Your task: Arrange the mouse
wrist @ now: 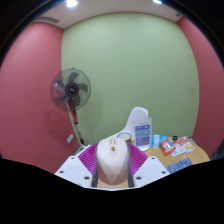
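A beige computer mouse (pixel 112 160) sits between the two fingers of my gripper (pixel 112 165), lifted well above the wooden table (pixel 190 158). The magenta pads (pixel 90 157) press on both its sides. The mouse's scroll wheel faces up and its front end points away from me. The mouse hides the table directly below it.
A white plastic jug (pixel 141 128) and a roll of tape (pixel 124 136) stand on the table just beyond the mouse. Small colourful packets (pixel 175 146) lie to the right. A standing fan (pixel 71 92) is at the left, before pink and green walls.
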A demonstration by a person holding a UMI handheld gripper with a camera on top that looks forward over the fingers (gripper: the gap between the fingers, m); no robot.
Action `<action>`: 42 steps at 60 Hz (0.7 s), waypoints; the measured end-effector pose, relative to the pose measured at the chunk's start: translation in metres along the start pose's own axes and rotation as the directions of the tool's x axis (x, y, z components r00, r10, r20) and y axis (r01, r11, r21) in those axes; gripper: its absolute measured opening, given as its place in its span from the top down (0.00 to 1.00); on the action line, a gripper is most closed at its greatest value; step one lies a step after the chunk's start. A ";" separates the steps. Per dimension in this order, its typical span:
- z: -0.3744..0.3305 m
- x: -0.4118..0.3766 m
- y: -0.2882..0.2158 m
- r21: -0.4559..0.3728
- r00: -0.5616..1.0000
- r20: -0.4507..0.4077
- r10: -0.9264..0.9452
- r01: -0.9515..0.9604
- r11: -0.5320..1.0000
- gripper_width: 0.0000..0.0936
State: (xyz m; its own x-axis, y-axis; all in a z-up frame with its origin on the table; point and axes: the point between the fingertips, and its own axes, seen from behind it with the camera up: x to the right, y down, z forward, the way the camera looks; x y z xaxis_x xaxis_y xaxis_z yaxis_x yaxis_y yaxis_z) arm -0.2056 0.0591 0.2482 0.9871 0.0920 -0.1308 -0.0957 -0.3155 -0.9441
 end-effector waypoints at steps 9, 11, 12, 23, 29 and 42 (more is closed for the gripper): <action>0.002 0.128 0.015 -0.049 0.996 -0.090 0.002 -0.006 0.999 0.58; 0.006 0.155 0.034 -0.081 0.994 -0.110 0.006 -0.015 0.997 0.58; 0.007 0.167 0.045 -0.100 0.993 -0.118 0.005 -0.017 0.995 0.58; 0.016 0.256 0.166 -0.303 0.986 -0.156 -0.054 0.004 0.953 0.58; 0.018 0.273 0.203 -0.349 0.985 -0.162 -0.054 -0.006 0.937 0.54; 0.002 0.274 0.215 -0.387 0.987 -0.145 -0.075 0.013 0.922 0.09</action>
State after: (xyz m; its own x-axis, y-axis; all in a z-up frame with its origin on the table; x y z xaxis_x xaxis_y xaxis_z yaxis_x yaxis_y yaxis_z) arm 0.0437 0.0185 0.0086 0.9996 -0.0225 -0.0143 -0.0255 -0.6549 -0.7553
